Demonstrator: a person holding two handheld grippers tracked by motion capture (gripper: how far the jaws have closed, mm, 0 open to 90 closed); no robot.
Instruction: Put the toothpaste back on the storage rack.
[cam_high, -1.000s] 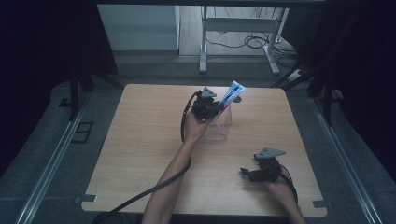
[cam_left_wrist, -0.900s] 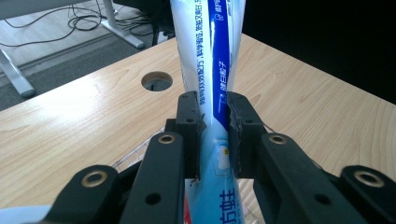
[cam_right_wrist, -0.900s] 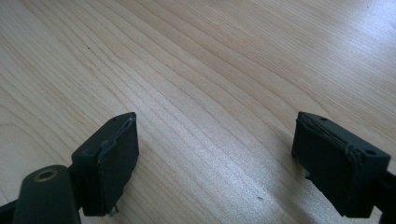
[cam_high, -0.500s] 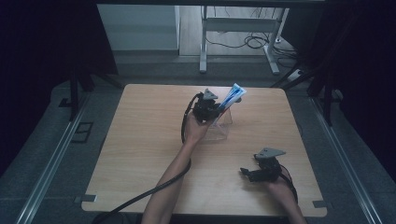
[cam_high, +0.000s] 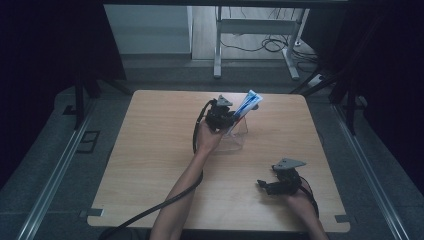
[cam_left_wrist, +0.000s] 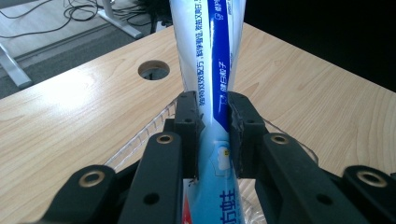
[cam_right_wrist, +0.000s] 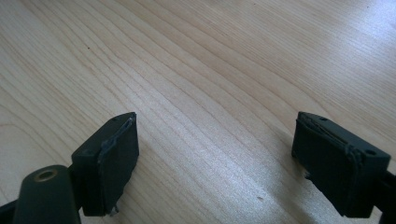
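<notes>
**Toothpaste tube clamped above a clear container at the far middle of the table**

The blue-and-white toothpaste tube (cam_left_wrist: 212, 70), a soft plastic tube with printed lettering, is pinched between the two black jaws of the left gripper (cam_left_wrist: 214, 123). The pads press into its sides, so the tube narrows where they squeeze it. In the high view the tube (cam_high: 247, 103) slants up and to the right from the left gripper (cam_high: 231, 117), its flat end raised above the tabletop.

Directly under and around the tube sits a clear, thin-walled plastic container (cam_high: 235, 139). In the left gripper view its transparent rim (cam_left_wrist: 140, 137) curves out on both sides of the jaws, and the lower end of the tube runs down inside that rim; whether the tube touches the bottom cannot be told. The left hand (cam_high: 207, 137) lies just beside the container's left wall.

All this rests on a light wooden table (cam_high: 150, 150) with a round cable hole (cam_left_wrist: 153, 70) beyond the tube in the left gripper view.

The right gripper (cam_high: 270, 186) lies well apart, near the table's front right corner. In its own view the right gripper (cam_right_wrist: 215, 154) has its jaws spread wide with bare wood between them.

Beyond the table's far edge stand a grey metal desk frame (cam_high: 217, 45) and loose cables (cam_high: 272, 44) on the floor.
</notes>
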